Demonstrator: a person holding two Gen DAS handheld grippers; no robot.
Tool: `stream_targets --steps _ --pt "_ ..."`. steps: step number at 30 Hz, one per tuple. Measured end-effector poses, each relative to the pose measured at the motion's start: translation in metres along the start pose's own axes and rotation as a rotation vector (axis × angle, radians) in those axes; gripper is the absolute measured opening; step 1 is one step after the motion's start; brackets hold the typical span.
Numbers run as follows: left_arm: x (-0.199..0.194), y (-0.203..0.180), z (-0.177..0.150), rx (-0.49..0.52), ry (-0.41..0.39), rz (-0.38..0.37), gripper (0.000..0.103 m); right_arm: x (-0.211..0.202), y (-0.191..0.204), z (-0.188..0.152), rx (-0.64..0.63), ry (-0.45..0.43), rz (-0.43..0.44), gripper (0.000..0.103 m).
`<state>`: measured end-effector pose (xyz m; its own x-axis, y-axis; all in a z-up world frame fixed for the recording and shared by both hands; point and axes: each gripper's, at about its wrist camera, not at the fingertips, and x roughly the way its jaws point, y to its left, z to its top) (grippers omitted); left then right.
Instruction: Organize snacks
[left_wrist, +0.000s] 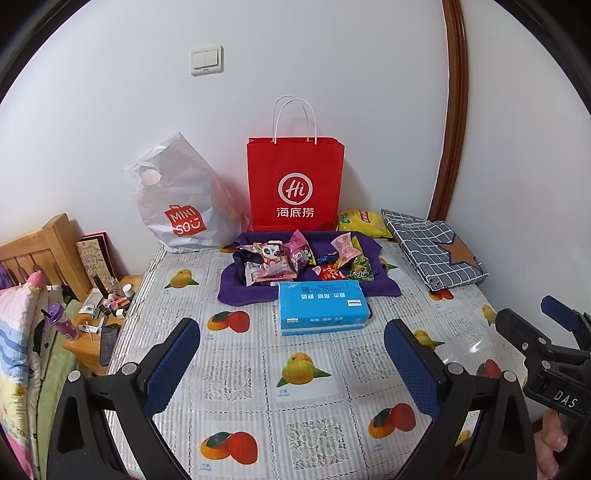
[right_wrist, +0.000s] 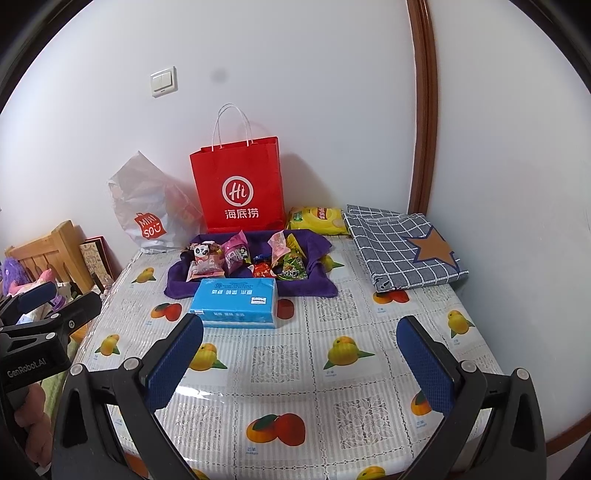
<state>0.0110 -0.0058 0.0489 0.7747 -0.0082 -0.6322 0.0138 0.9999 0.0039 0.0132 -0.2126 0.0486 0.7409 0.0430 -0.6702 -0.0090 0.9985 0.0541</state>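
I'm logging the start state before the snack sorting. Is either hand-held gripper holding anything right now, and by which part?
Nothing is held. The left hand-held gripper and the right hand-held gripper are both open over the table, short of the blue tissue pack.

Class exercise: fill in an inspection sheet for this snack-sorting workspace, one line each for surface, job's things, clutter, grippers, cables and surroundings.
Surface: table under a fruit-print cover.
Job's things: snack packets piled on a purple cloth; yellow snack bag behind, by the wall.
Clutter: blue tissue pack in front of the cloth; red paper bag, white plastic bag, folded checked fabric.
Grippers: left gripper and right gripper both open, empty, above the table.
Cables: nothing seen.
Surroundings: white wall, light switch, cluttered wooden nightstand.
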Motion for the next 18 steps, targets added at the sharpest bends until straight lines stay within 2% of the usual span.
stream_targets --steps 18 --pt "0.0000 -0.0011 0.0025 0.003 -0.015 0.020 0.102 -0.0021 -0.0019 0.0008 -0.001 -0.011 0.000 0.103"
